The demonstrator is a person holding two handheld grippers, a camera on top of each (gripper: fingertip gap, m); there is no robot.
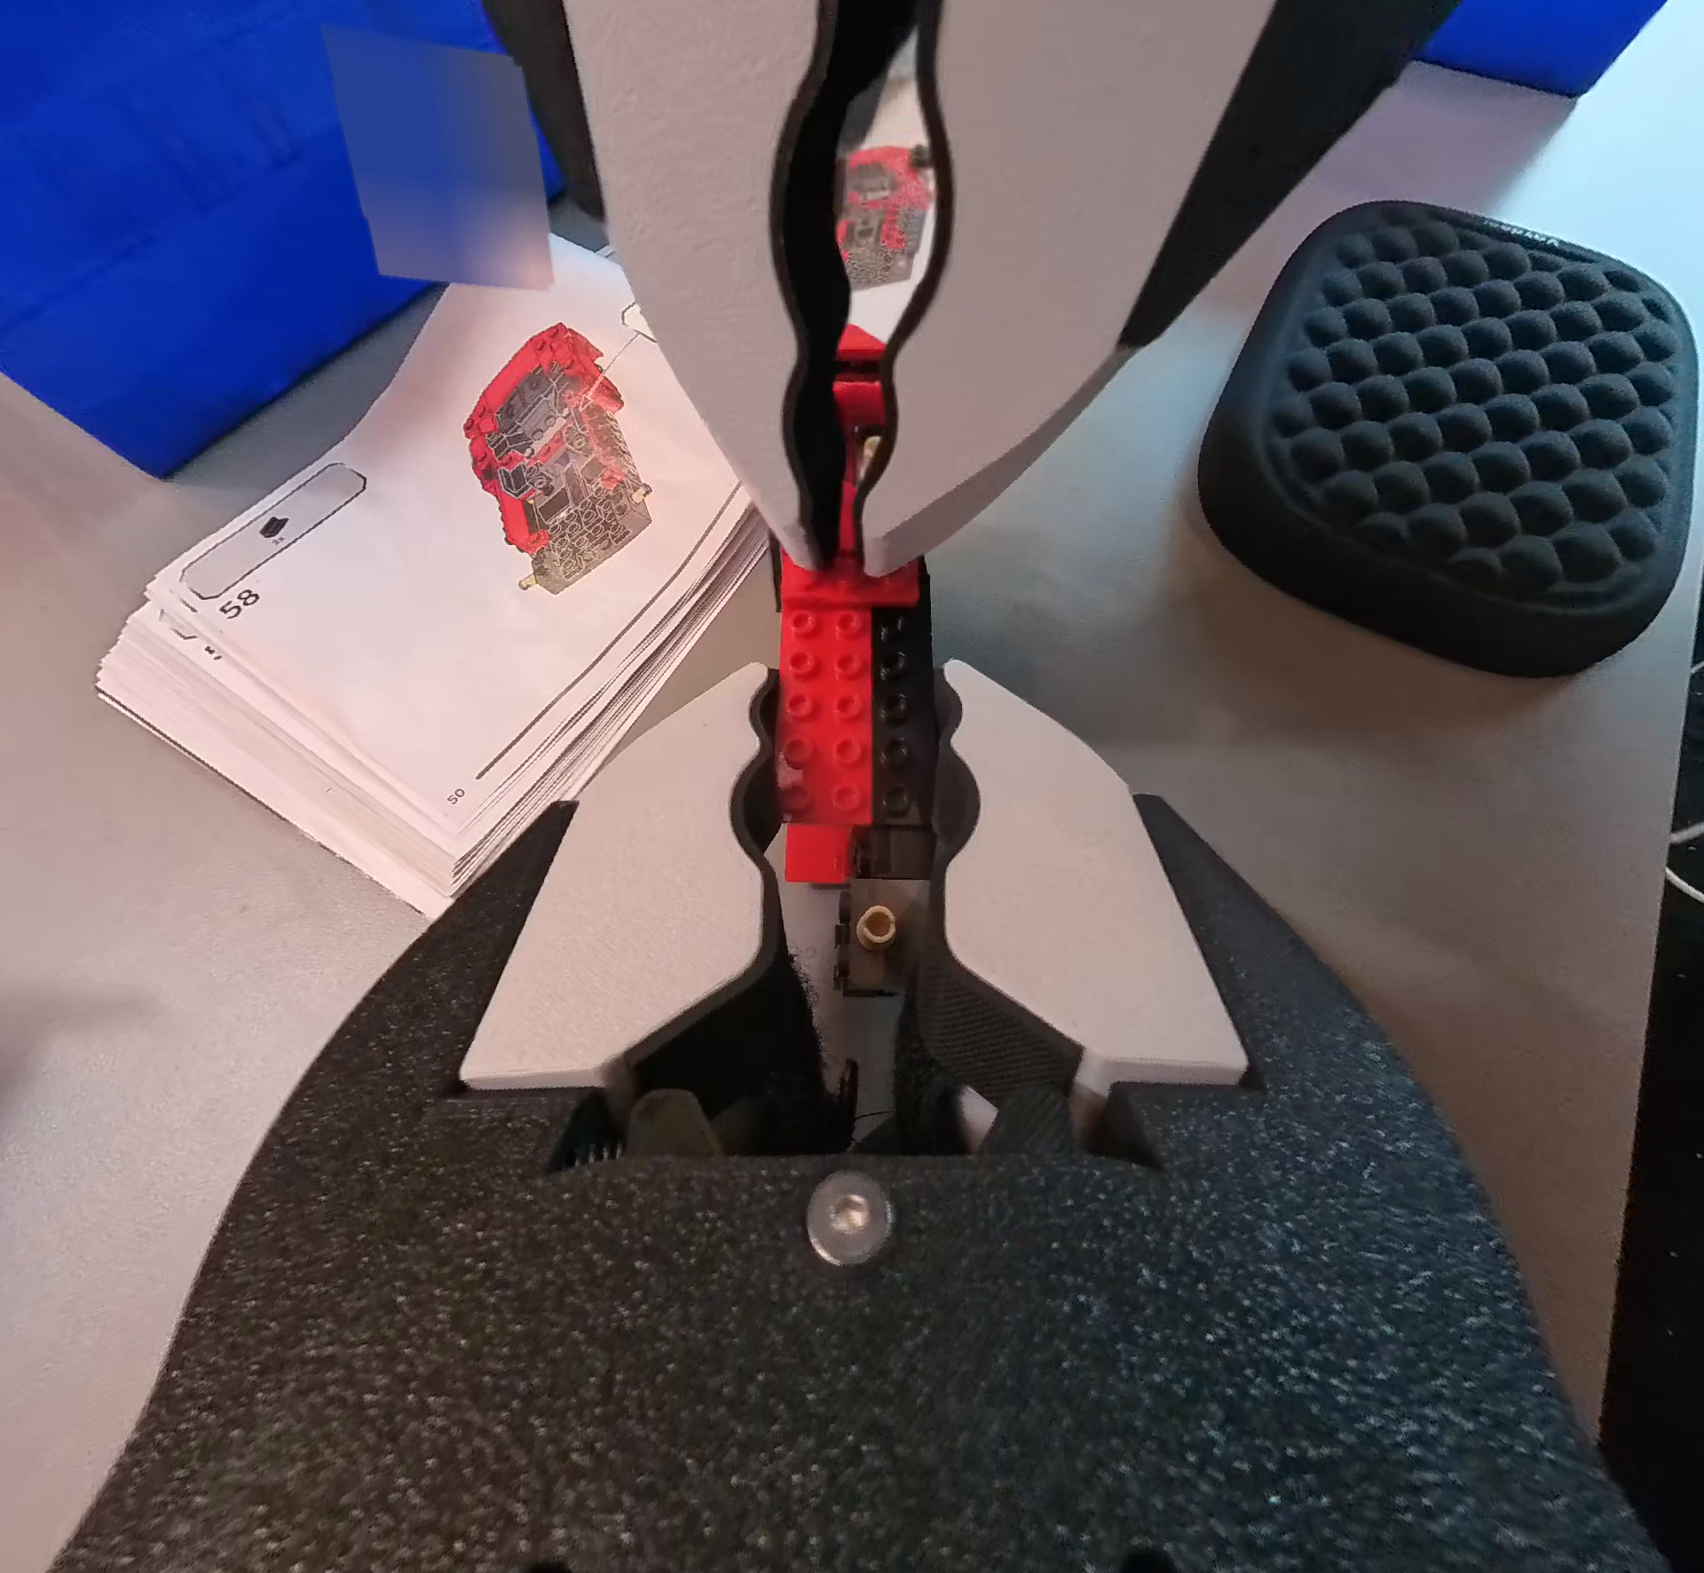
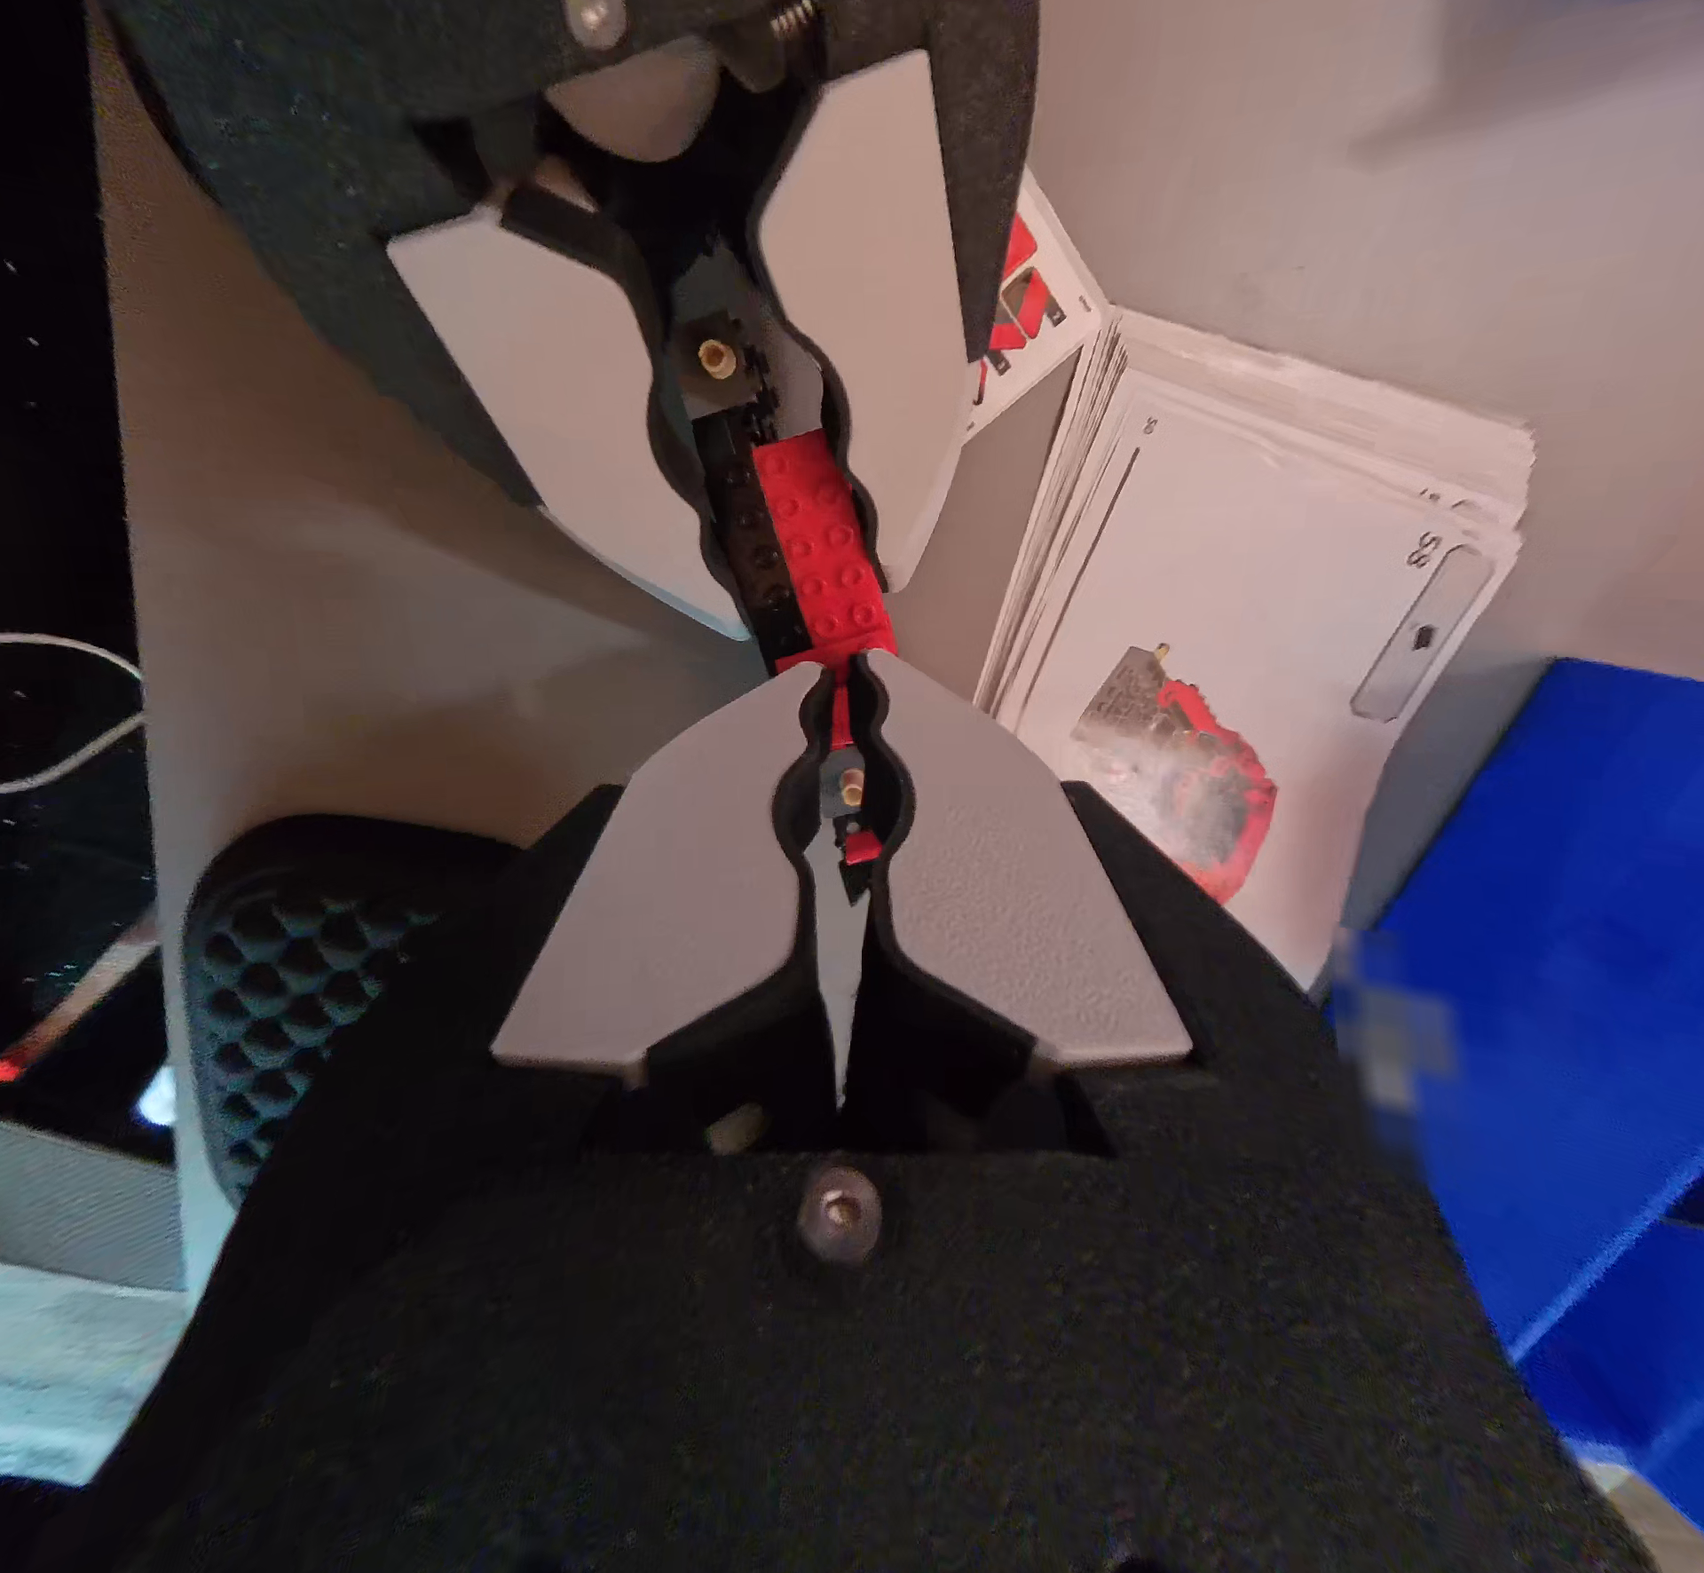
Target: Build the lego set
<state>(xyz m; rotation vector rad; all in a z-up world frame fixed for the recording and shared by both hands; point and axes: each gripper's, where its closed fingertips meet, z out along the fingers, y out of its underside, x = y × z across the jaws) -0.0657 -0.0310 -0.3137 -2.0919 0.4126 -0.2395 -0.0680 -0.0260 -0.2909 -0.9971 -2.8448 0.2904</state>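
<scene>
A long red and black Lego assembly (image 1: 844,726) with a tan pin (image 1: 876,923) sits between the grey fingers (image 1: 645,846) of my left gripper (image 1: 857,680), which is shut on its sides. My right gripper (image 1: 844,560) comes in from the top of the left wrist view and is shut on the assembly's far end. In the right wrist view, my right gripper (image 2: 844,666) pinches a thin red part of the assembly (image 2: 816,551). The left gripper (image 2: 811,606) faces it from above. Both grippers hold the assembly over the pale table (image 1: 1199,837).
An open instruction booklet (image 1: 443,570) lies to the left and also shows in the right wrist view (image 2: 1245,653). A blue bin (image 1: 184,145) stands behind it. A black dimpled pad (image 1: 1466,440) lies to the right. A dark table edge (image 1: 1660,1068) is at far right.
</scene>
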